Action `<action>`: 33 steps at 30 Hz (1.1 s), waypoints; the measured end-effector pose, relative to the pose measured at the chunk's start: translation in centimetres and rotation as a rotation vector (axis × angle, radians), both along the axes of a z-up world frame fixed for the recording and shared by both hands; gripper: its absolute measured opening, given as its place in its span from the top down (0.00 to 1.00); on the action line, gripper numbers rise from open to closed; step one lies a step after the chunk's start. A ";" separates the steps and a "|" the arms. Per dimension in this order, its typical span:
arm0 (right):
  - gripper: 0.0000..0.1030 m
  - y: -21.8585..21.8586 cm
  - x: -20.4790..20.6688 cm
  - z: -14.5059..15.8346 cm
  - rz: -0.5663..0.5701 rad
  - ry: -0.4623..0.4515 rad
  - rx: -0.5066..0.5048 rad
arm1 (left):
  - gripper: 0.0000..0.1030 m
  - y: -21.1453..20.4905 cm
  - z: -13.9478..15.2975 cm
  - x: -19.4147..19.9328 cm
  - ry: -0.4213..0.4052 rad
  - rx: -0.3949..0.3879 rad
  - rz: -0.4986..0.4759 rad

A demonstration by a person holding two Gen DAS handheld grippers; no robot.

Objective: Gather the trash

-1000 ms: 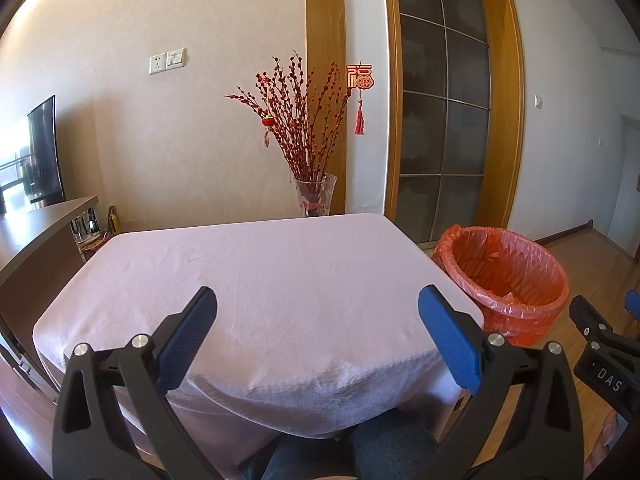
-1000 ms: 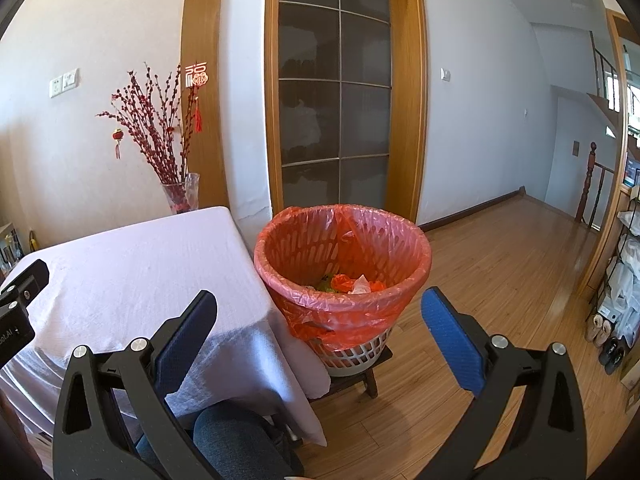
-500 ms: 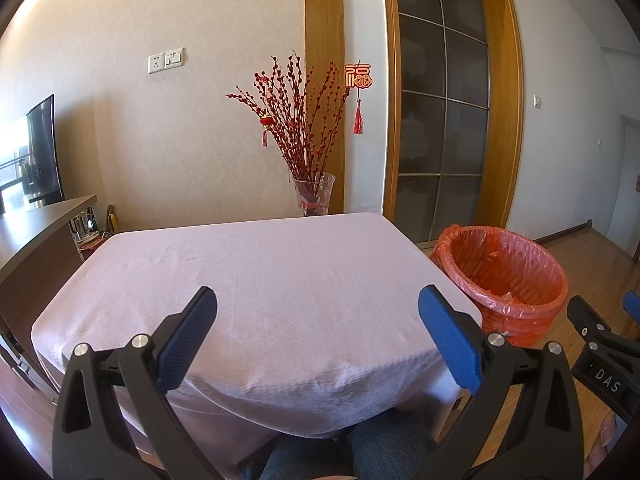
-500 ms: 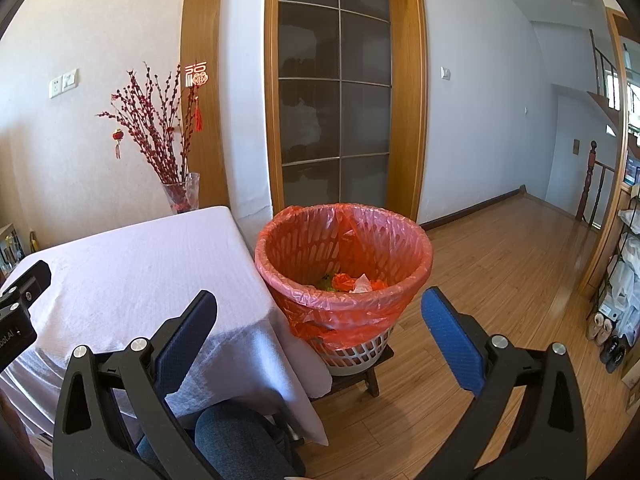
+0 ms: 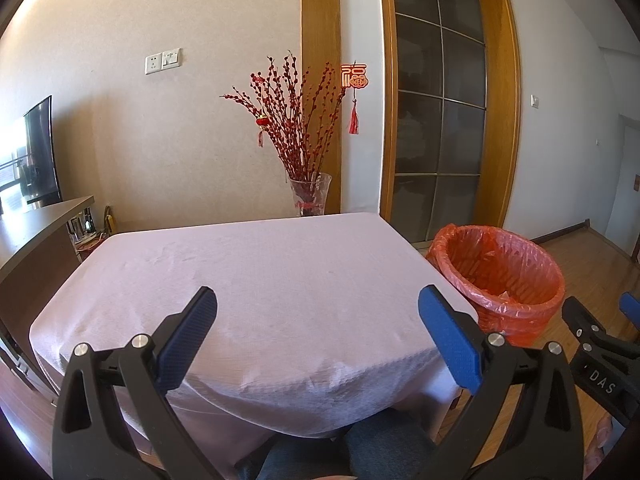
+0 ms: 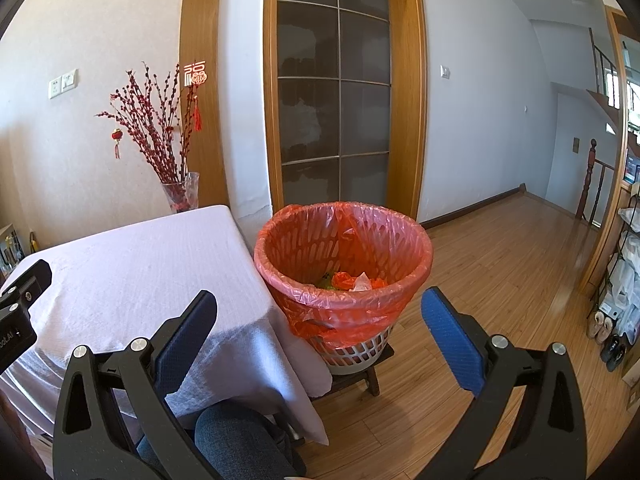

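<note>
Both claws are spread wide and empty: the left claw [image 5: 318,322] hovers over the bare, white-clothed bench [image 5: 248,280]. The right claw [image 6: 320,322] faces the red-lined white plastic bin [image 6: 344,264] beside that bench, with crumpled trash [image 6: 354,281] inside, seemingly done.

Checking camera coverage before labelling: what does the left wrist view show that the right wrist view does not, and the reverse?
Only the left wrist view: a TV and a cabinet top.

Only the right wrist view: the trash inside the bin, its stool, the stairs and shoes.

Both: the table, the vase, the door and open, empty tongs, left and right.
</note>
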State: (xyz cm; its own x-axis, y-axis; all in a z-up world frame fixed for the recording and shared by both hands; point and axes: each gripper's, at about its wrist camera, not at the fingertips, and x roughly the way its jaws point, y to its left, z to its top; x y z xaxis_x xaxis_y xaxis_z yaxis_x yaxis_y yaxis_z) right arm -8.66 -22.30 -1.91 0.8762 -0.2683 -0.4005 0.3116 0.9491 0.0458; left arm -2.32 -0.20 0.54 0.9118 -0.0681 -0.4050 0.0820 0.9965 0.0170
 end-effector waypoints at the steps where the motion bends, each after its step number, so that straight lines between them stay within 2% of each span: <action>1: 0.02 0.1 0.0 0.0 0.000 0.000 0.001 | 0.04 0.0 0.0 0.0 0.000 0.000 0.000; 33: 0.02 0.1 0.1 0.0 -0.006 -0.002 0.000 | 0.04 -0.1 -0.4 0.1 0.011 -0.001 0.003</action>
State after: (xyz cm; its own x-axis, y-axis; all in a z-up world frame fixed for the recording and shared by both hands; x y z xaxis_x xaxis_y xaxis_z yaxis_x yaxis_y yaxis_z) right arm -8.55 -22.23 -1.93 0.8752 -0.2740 -0.3987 0.3176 0.9471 0.0465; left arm -2.23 -0.30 0.09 0.9073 -0.0661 -0.4152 0.0795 0.9967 0.0152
